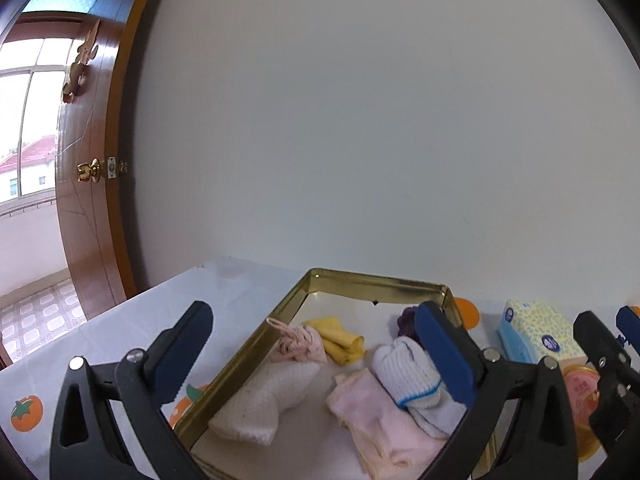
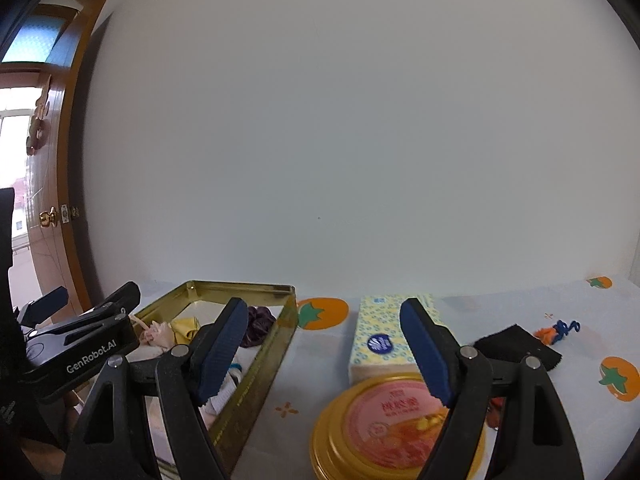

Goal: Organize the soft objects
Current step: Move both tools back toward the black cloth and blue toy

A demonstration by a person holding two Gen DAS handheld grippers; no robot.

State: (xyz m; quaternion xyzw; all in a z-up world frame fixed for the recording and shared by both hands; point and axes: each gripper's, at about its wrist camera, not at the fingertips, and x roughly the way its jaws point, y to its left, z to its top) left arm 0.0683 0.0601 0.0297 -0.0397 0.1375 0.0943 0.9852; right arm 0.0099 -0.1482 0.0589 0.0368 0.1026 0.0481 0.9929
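A gold metal tin point(image 1: 372, 280) holds soft items: a white knit cloth point(image 1: 264, 404), a pink cloth point(image 1: 376, 420), a white sock with a blue stripe point(image 1: 408, 372), a yellow cloth point(image 1: 340, 338), a pink bundle point(image 1: 302, 344) and a purple scrunchie point(image 1: 406, 320). My left gripper point(image 1: 316, 344) is open and empty above the tin. My right gripper point(image 2: 320, 344) is open and empty, to the right of the tin point(image 2: 276, 344), above a round can point(image 2: 396, 420). A black cloth point(image 2: 516, 346) and an orange and blue yarn piece point(image 2: 558, 330) lie on the table to the right.
A tissue pack point(image 2: 384, 336) stands behind the round can; it also shows in the left wrist view point(image 1: 536, 332). The table has a white cover with orange fruit prints point(image 2: 324, 312). A white wall is behind. A wooden door point(image 1: 92, 184) stands at the left.
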